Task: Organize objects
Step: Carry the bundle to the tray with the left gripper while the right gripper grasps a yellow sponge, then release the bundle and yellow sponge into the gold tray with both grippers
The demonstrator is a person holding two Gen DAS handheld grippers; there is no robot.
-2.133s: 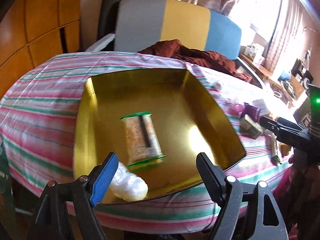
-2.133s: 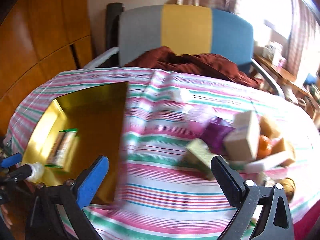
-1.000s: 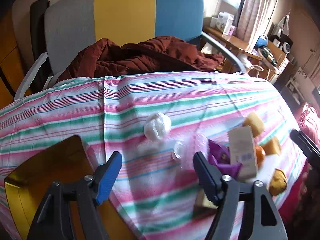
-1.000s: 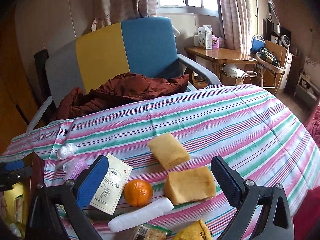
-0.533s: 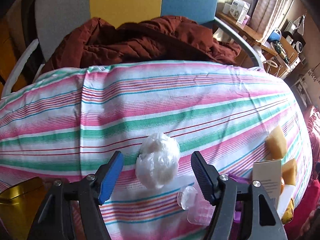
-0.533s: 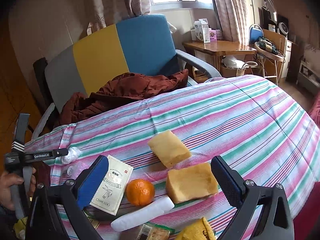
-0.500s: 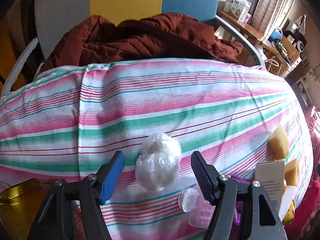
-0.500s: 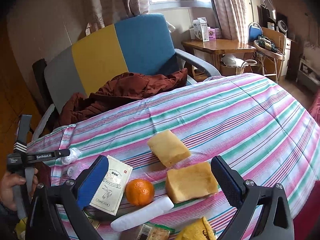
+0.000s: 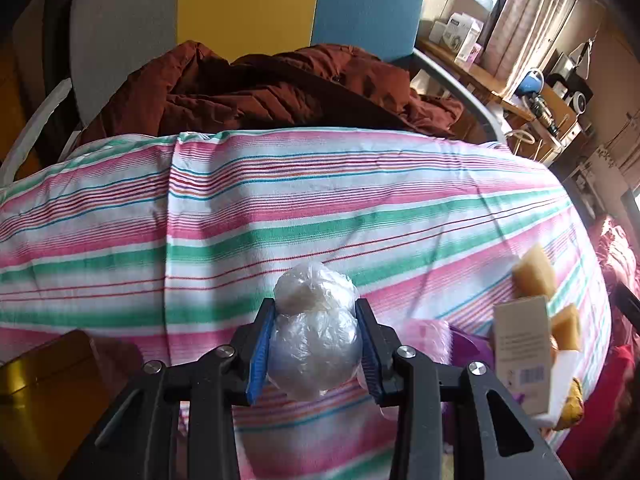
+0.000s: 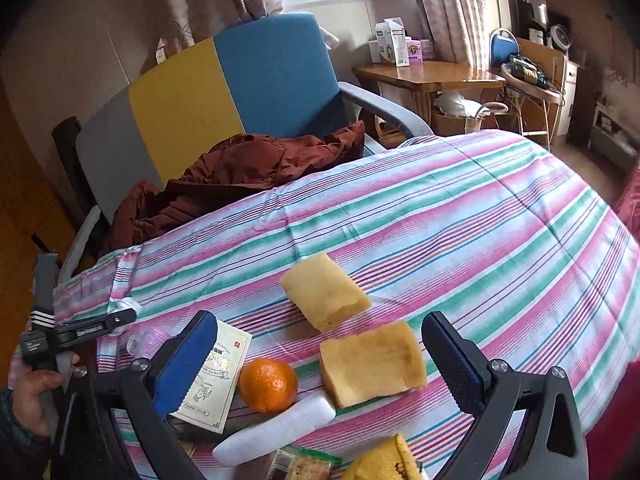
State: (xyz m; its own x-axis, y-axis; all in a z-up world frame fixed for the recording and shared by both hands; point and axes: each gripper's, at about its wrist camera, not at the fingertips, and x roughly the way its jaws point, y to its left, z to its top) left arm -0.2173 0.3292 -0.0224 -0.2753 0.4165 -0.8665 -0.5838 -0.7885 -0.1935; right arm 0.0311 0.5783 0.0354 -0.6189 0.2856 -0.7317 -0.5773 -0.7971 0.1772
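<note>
My left gripper [image 9: 314, 346] is shut on a white plastic-wrapped bundle [image 9: 314, 332] that rests on the striped tablecloth [image 9: 280, 216]. The gold tray [image 9: 36, 384] shows at the lower left corner. My right gripper [image 10: 320, 356] is open and empty above an orange [image 10: 267, 385], a lower yellow sponge [image 10: 372, 362] and an upper yellow sponge [image 10: 324, 290]. The left gripper also shows at the left of the right wrist view [image 10: 120, 316].
A cream box [image 10: 214, 376], a white tube [image 10: 276, 426], a snack packet [image 10: 304, 466] and a yellow cloth [image 10: 380, 462] lie near the right gripper. A clear pink container [image 10: 148, 338] sits by the box. A chair with a brown jacket [image 9: 260, 88] stands behind the table.
My left gripper has moved forward around the white bundle and closed on it. The right gripper has stayed open over the orange and sponges.
</note>
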